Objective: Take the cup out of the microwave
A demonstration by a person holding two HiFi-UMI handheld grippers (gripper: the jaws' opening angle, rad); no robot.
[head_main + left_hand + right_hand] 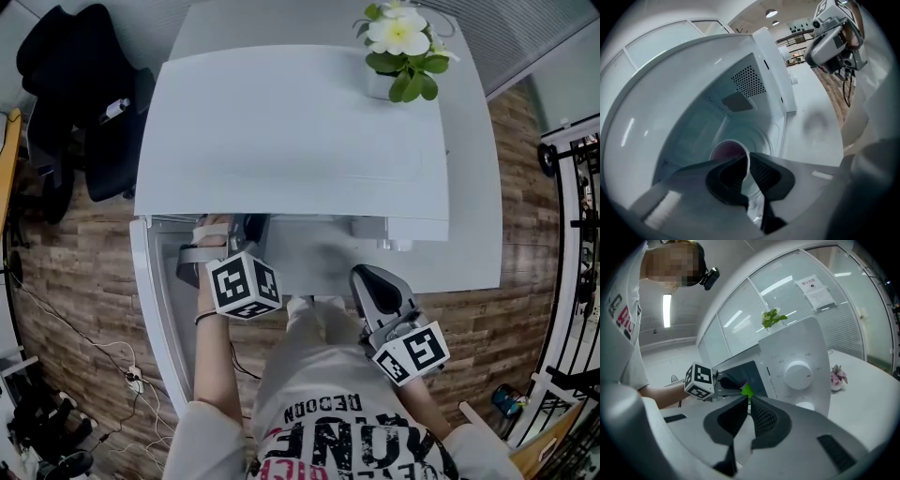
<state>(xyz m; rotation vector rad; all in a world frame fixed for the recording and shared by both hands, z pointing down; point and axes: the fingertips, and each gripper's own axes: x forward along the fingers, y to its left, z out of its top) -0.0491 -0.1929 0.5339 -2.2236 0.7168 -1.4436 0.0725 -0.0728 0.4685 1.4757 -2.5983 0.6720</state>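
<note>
Now my left hand-held gripper (749,157) pinches the wall of the cup (727,151), one jaw inside, to draw it from the microwave (754,84) it sits in, while my right hand-held gripper (749,401) waits outside, closed and empty.

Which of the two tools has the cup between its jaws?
The left tool, reaching into the microwave, pinches the wall of the cup. The right tool hangs outside, jaws together on nothing.
</note>
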